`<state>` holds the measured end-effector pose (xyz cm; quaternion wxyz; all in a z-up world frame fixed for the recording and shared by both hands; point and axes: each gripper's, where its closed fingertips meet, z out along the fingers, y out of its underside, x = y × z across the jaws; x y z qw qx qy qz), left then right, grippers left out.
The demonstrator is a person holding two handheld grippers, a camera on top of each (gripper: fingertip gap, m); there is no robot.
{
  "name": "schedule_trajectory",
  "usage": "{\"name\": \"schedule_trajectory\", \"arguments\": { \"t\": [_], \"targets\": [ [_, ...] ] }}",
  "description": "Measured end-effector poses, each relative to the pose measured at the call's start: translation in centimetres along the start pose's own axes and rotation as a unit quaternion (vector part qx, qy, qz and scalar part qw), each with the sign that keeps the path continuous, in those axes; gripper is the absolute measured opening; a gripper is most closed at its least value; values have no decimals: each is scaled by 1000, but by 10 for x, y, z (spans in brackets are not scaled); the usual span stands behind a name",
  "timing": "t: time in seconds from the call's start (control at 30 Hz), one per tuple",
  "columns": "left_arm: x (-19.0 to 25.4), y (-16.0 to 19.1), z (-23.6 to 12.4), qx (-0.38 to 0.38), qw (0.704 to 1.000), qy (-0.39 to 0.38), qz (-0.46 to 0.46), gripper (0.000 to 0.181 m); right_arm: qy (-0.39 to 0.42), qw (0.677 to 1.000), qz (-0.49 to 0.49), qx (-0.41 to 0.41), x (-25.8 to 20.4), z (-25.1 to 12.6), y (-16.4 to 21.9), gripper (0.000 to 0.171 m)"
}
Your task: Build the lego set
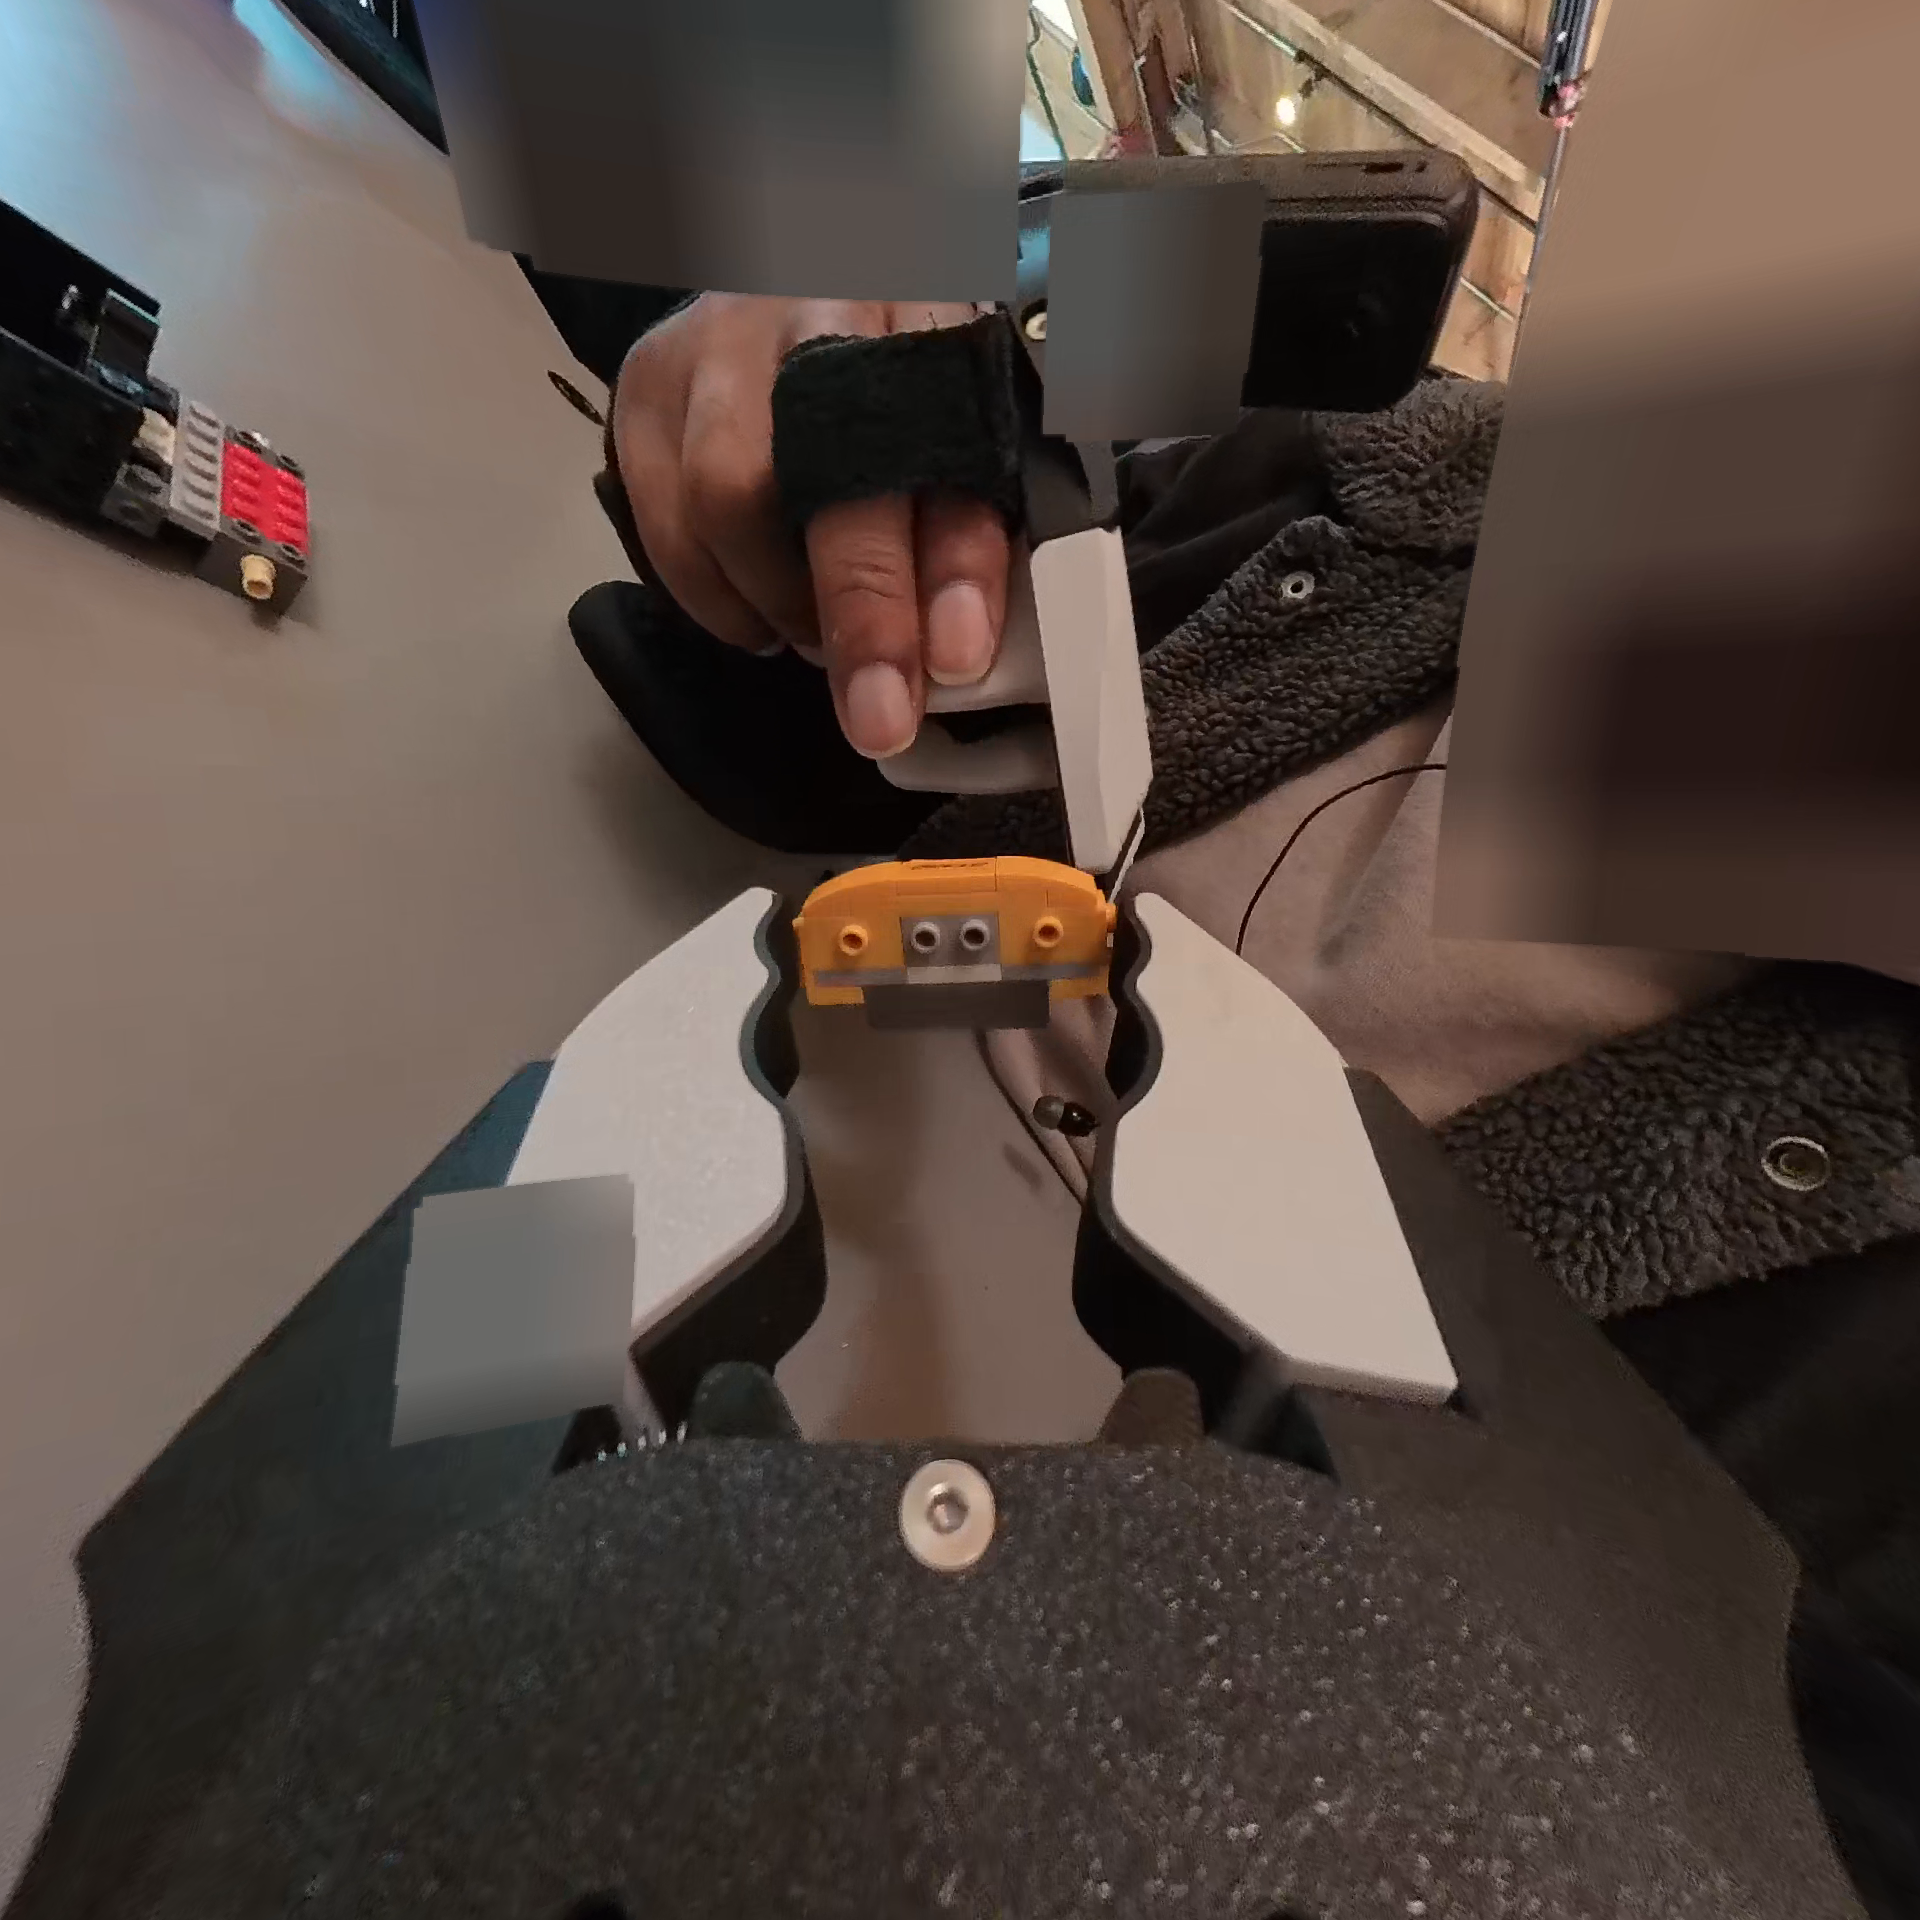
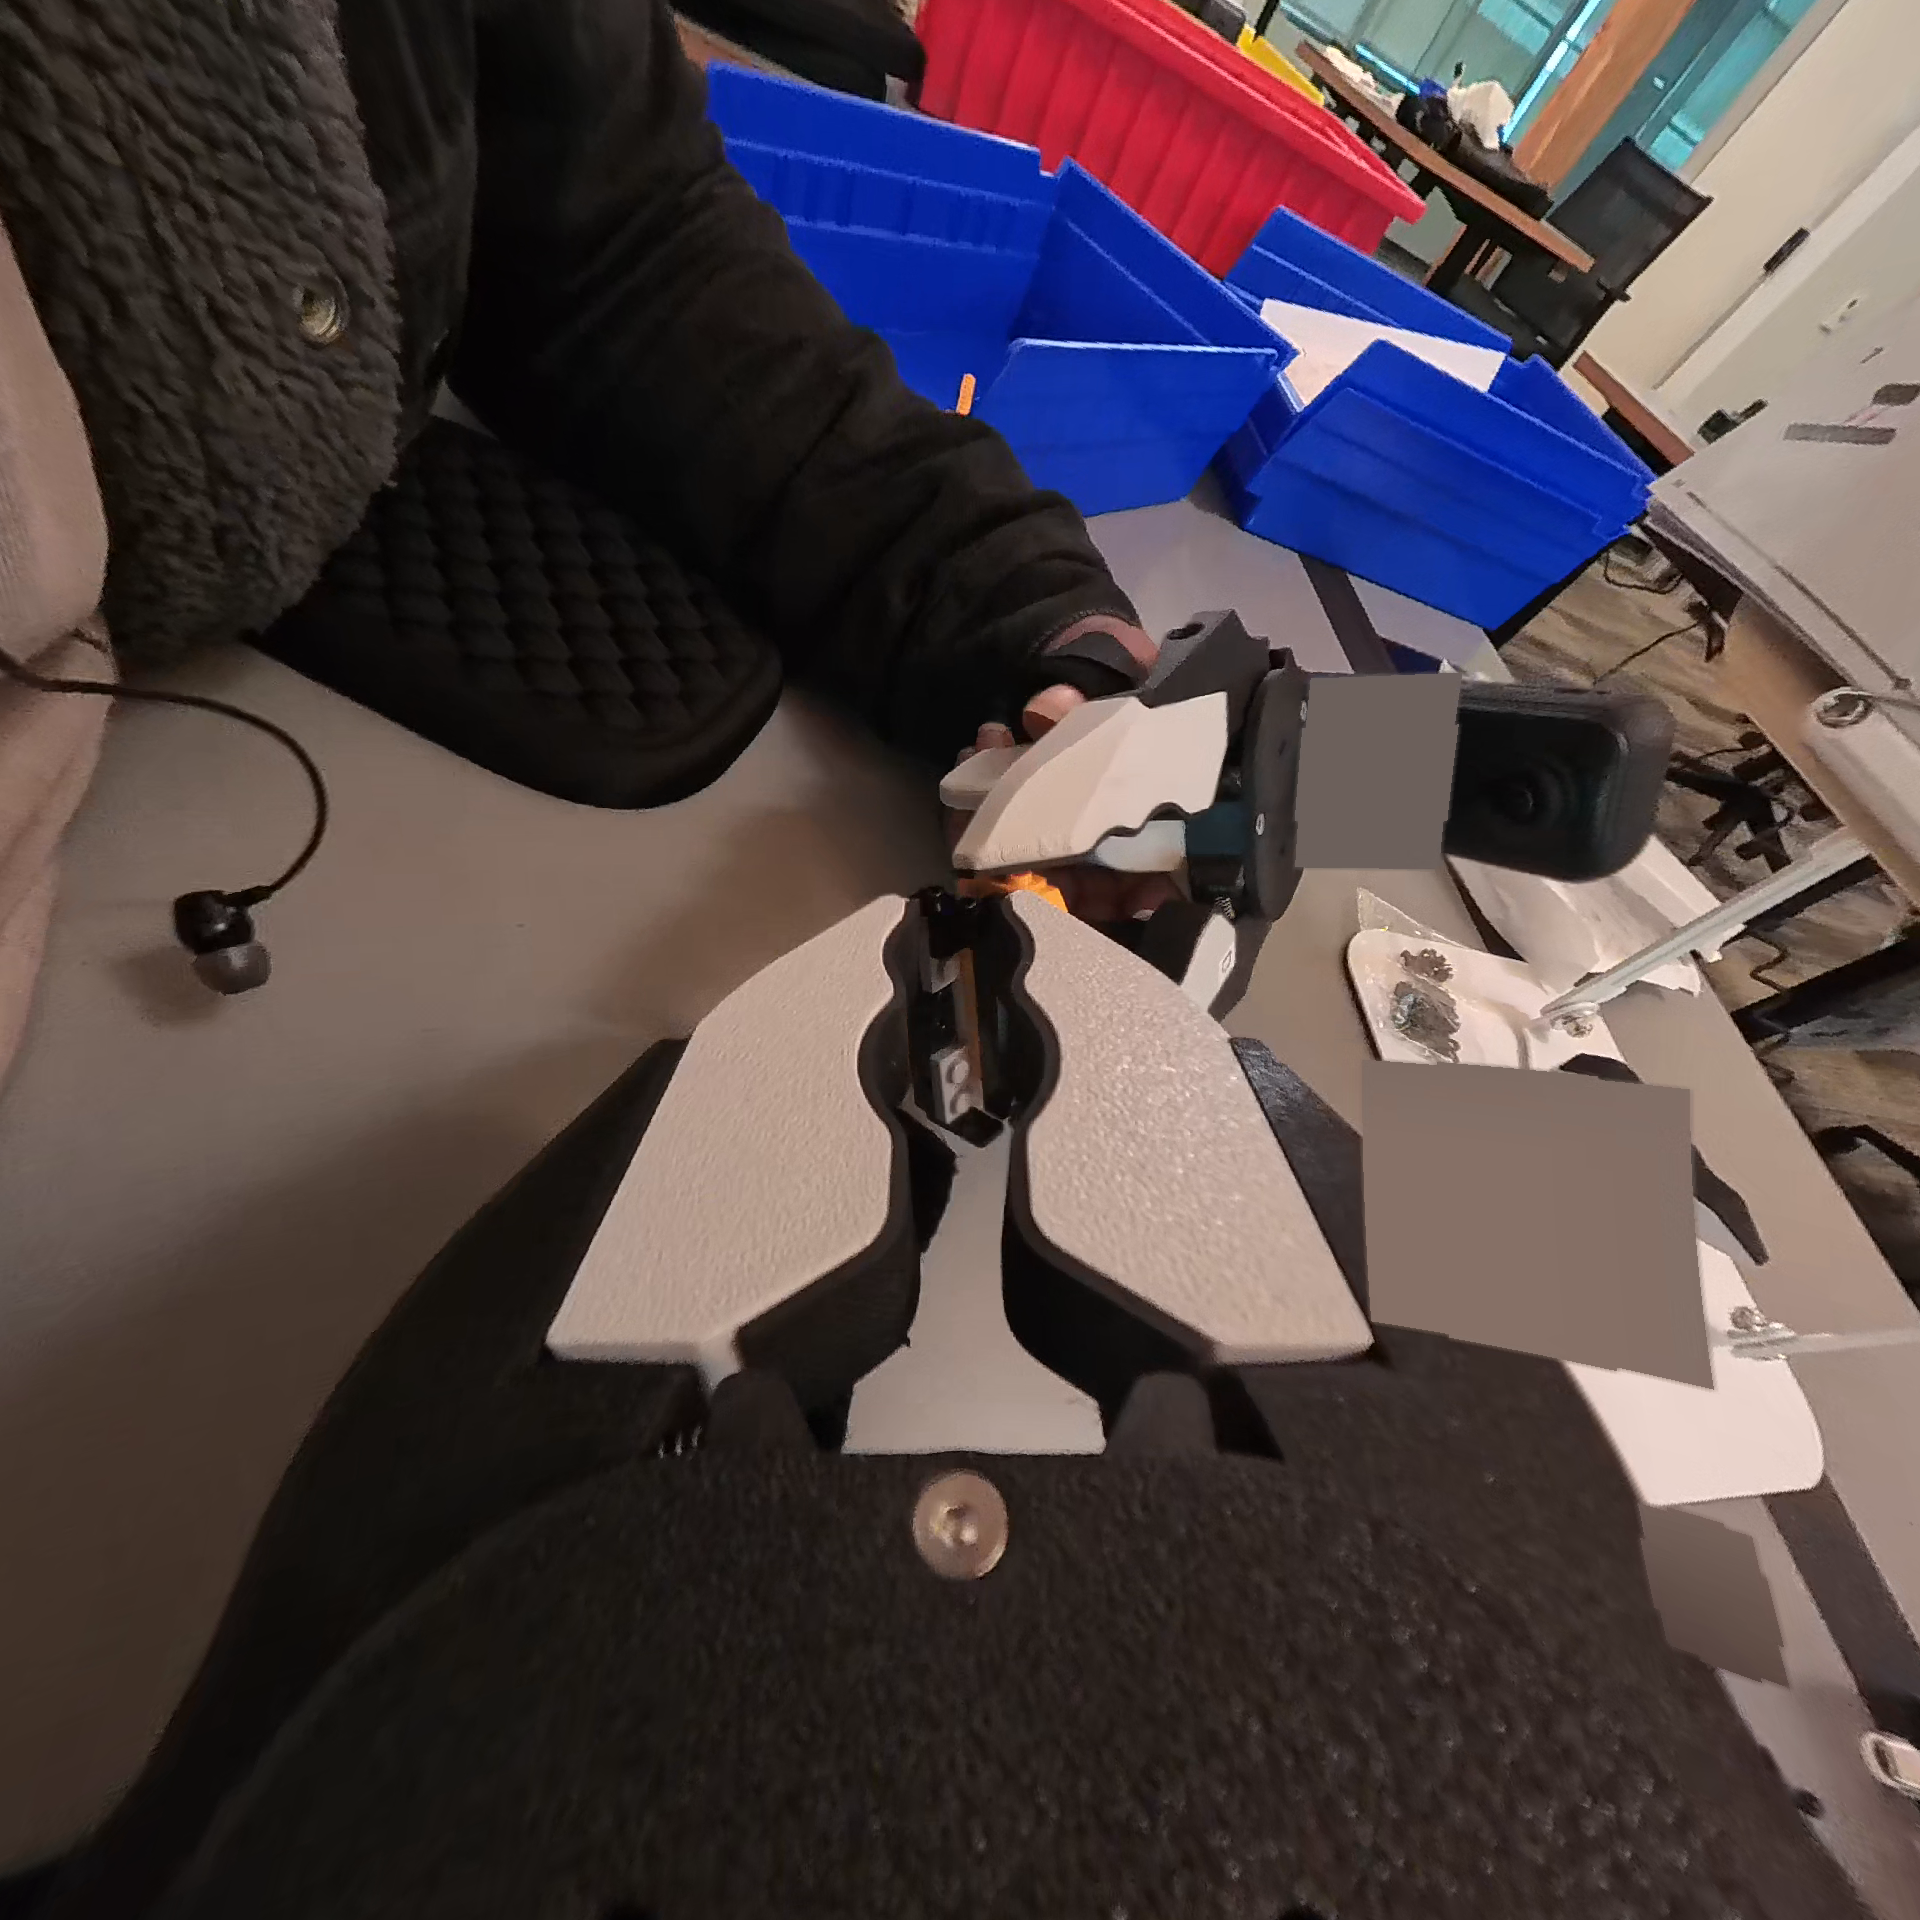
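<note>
My left gripper (image 1: 953,928) is shut on an orange curved lego assembly (image 1: 951,961) with grey studs in the middle of its face, held above the grey table. My right gripper (image 2: 963,925) is shut on a narrow black and grey lego piece (image 2: 951,1055) that stands on edge between its pads. In the left wrist view the right gripper (image 1: 1096,727) comes down from above, its tip touching the orange assembly's top right corner. In the right wrist view a little orange (image 2: 1023,885) shows just past my fingertips, under the left gripper (image 2: 1081,800).
A part-built black, grey and red lego base (image 1: 223,488) lies on the table (image 1: 312,935) at the far left. Blue bins (image 2: 1143,343) and a red bin (image 2: 1143,94) stand behind. A white tray of small parts (image 2: 1423,997) lies right. An earbud (image 2: 220,951) and a person's dark sleeve (image 2: 727,395) are close.
</note>
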<state>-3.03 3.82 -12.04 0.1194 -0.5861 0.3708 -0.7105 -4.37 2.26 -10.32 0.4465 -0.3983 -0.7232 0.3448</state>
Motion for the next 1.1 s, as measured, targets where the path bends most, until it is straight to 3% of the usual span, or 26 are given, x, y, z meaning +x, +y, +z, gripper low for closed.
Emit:
{"name": "schedule_trajectory", "arguments": {
  "t": [0.17, 0.53, 0.8, 1.1],
  "targets": [
    [0, -7, -1, 22, 1000, 5, -11, 58, 8, 1000, 18, 12, 4, -2, -2, 9],
    [1, -39, -18, 123, 992, -28, 29, 56, 20, 980, 185, 66, 17, -6, 1, 0],
    [-1, -37, -19, 118, 990, -50, 60, 57, 51, 980, 181, 66, 25, -14, 7, 4],
    [-13, -25, -26, 90, 983, -99, 130, 57, 137, 962, 226, 72, 63, -48, 26, 12]
  ]
}}
